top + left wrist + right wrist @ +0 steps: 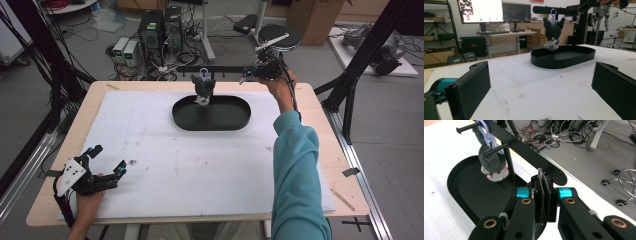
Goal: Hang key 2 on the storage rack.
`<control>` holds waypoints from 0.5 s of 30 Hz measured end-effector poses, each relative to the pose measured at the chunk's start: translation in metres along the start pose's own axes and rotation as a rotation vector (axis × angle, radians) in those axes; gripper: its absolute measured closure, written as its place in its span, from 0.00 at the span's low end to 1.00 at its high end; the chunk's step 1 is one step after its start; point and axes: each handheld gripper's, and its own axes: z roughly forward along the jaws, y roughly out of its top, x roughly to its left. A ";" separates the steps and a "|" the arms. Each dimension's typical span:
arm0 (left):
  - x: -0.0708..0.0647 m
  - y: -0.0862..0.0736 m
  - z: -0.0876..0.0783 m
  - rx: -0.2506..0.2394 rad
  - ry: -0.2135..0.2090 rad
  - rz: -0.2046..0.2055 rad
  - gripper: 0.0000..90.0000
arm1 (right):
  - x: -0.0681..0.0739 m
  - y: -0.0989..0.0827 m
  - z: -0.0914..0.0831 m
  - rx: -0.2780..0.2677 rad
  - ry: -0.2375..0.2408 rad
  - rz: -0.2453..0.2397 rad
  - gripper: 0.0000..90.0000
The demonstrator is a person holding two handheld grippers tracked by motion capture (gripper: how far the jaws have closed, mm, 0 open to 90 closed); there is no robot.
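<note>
A dark plush toy [203, 86] with a pale face hangs by a lilac clip from a peg of the black rack [227, 68], just above the far rim of the black oval tray [240, 117]. My right gripper [246, 76] is held up at the rack's right end. In the right gripper view it [545, 180] is shut on a small metal ring [540, 172] that pokes up between the pads, with the plush toy [492, 161] and the tray [461, 185] to its left. My left gripper [108, 157] rests open at the front left of the table, nothing between its fingers [471, 85].
A white mat [165, 165] covers the wooden table [320, 125]. Black frame posts [350, 95] stand at both sides. Computers and cables [160, 35] lie on the floor behind, beside a round stool [279, 36]. A teal sleeve [297, 165] crosses the right side.
</note>
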 end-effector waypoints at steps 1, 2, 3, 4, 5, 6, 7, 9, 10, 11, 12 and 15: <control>0.000 0.000 0.000 -0.002 0.000 -0.002 0.03 | 0.000 0.000 0.001 0.003 -0.001 0.007 0.98; 0.000 0.000 0.000 -0.003 0.000 -0.001 0.03 | 0.000 0.000 0.002 0.004 -0.008 0.002 0.98; 0.000 0.000 0.000 -0.001 -0.001 -0.001 0.03 | 0.000 0.000 0.003 0.003 -0.011 0.006 0.98; 0.000 0.000 0.000 -0.001 0.000 -0.002 0.03 | 0.000 0.000 0.004 0.005 -0.010 0.008 0.98; 0.000 0.000 0.000 0.000 0.000 0.000 0.03 | 0.000 0.000 0.004 0.009 -0.017 0.007 0.98; 0.000 0.000 0.000 -0.001 0.000 -0.001 0.03 | 0.000 0.000 0.005 0.009 -0.018 0.003 0.98; 0.000 0.000 0.000 0.000 0.000 -0.002 0.03 | 0.000 0.000 0.005 0.012 -0.023 0.001 0.98; 0.000 0.000 0.000 -0.001 -0.001 -0.001 0.03 | 0.002 0.000 0.006 0.017 -0.037 -0.003 0.97; 0.000 0.000 0.000 -0.001 0.000 -0.001 0.03 | 0.002 0.000 0.006 0.020 -0.035 -0.005 0.94; 0.000 0.000 0.000 0.000 -0.002 -0.002 0.03 | 0.003 0.000 0.006 0.020 -0.046 -0.003 0.88; 0.000 0.000 0.000 -0.001 -0.002 -0.002 0.03 | 0.003 0.000 0.005 0.014 -0.076 -0.010 0.82; 0.000 0.000 0.000 -0.003 0.000 -0.002 0.03 | 0.002 0.000 0.001 0.002 -0.082 -0.001 0.71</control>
